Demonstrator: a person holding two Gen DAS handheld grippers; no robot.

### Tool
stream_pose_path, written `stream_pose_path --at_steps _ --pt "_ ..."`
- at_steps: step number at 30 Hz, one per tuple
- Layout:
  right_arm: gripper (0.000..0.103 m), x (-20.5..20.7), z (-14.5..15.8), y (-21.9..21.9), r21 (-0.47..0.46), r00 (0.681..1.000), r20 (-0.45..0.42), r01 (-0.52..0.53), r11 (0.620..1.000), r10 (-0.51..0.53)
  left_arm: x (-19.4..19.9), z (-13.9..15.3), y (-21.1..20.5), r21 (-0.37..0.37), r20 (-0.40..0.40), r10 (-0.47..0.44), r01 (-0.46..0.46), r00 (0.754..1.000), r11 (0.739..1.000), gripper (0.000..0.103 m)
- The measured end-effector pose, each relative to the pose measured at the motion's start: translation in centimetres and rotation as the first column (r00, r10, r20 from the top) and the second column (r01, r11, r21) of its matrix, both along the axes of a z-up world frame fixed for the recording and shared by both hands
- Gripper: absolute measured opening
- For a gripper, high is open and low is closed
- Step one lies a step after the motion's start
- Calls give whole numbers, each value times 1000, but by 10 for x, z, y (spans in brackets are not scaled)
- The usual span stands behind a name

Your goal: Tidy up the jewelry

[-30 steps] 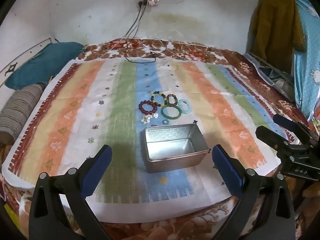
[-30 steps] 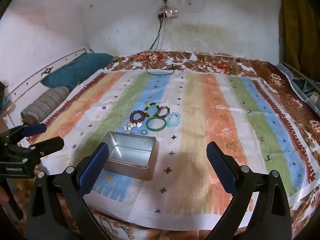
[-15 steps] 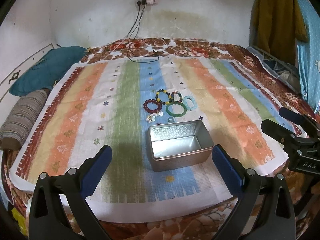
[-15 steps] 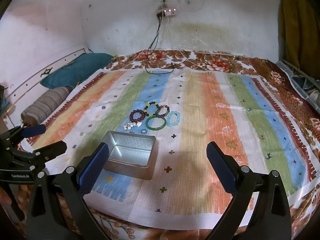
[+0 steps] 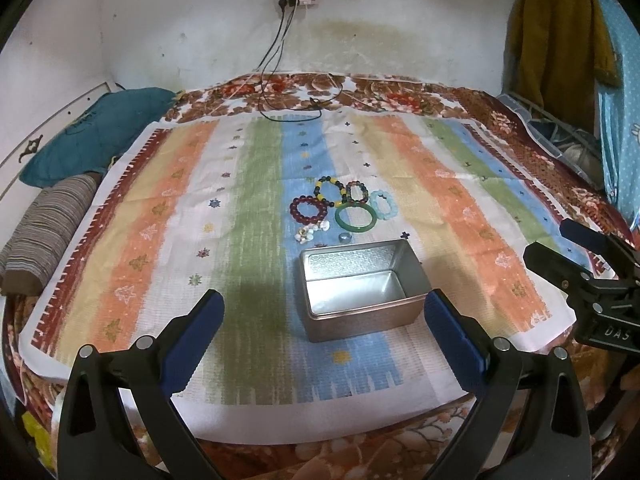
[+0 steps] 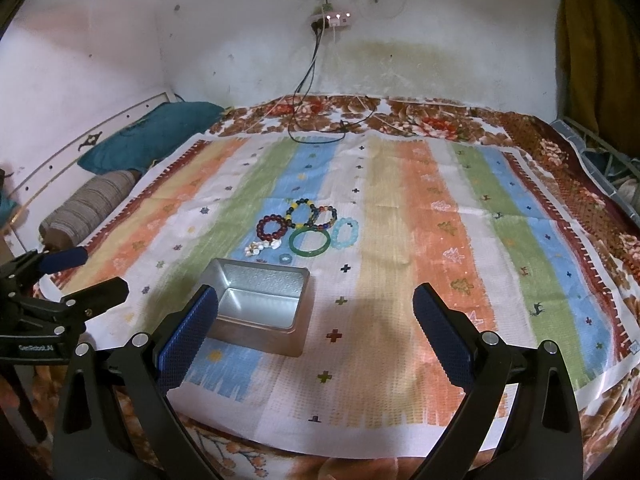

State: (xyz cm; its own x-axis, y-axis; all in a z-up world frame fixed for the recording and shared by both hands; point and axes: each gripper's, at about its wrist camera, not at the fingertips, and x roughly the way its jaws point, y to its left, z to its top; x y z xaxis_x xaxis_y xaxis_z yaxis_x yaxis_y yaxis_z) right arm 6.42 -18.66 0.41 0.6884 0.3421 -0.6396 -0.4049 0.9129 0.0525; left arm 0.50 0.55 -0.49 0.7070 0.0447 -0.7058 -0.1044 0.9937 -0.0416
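An open, empty silver tin box [image 5: 360,292] [image 6: 260,308] sits on the striped cloth. Just beyond it lies a cluster of jewelry: a dark red bead bracelet [image 5: 308,210] [image 6: 272,229], a green bangle [image 5: 355,219] [image 6: 310,243], a pale blue bracelet [image 5: 384,205] [image 6: 344,233], multicolour bead bracelets [image 5: 340,192] [image 6: 312,214], a white shell piece [image 5: 310,233] [image 6: 262,246] and a small ring [image 5: 345,237] [image 6: 285,258]. My left gripper [image 5: 324,336] is open and empty, short of the box. My right gripper [image 6: 316,332] is open and empty, to the right of the box.
The striped cloth [image 5: 248,184] covers a floral bed. A teal pillow [image 5: 96,132] and a striped bolster [image 5: 44,228] lie at the left. Cables [image 5: 288,112] trail from a wall socket. Clothes [image 5: 560,40] hang at the right.
Both grippers have drifted a little; the box and jewelry sit slightly more to the right in the left wrist view. Both grippers stay open and nothing was picked up.
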Motion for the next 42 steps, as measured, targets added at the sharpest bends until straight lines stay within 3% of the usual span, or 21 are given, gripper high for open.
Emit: stream_pose_path --at_steps 20,26,30,42 --pt "99 16 -6 9 -5 997 -73 -26 1000 26 7 -2 7 1 -24 27 -27 999 1000 98" --pt "99 32 -6 19 -35 996 -81 -29 999 26 29 4 15 55 -32 86 -84 996 995 98" --pt "99 42 -5 15 -35 996 -84 -10 999 7 44 5 30 26 -36 110 -109 993 994 98" --pt "99 75 -2 18 -36 995 -100 13 999 -17 85 2 26 54 -67 93 -89 993 995 97"
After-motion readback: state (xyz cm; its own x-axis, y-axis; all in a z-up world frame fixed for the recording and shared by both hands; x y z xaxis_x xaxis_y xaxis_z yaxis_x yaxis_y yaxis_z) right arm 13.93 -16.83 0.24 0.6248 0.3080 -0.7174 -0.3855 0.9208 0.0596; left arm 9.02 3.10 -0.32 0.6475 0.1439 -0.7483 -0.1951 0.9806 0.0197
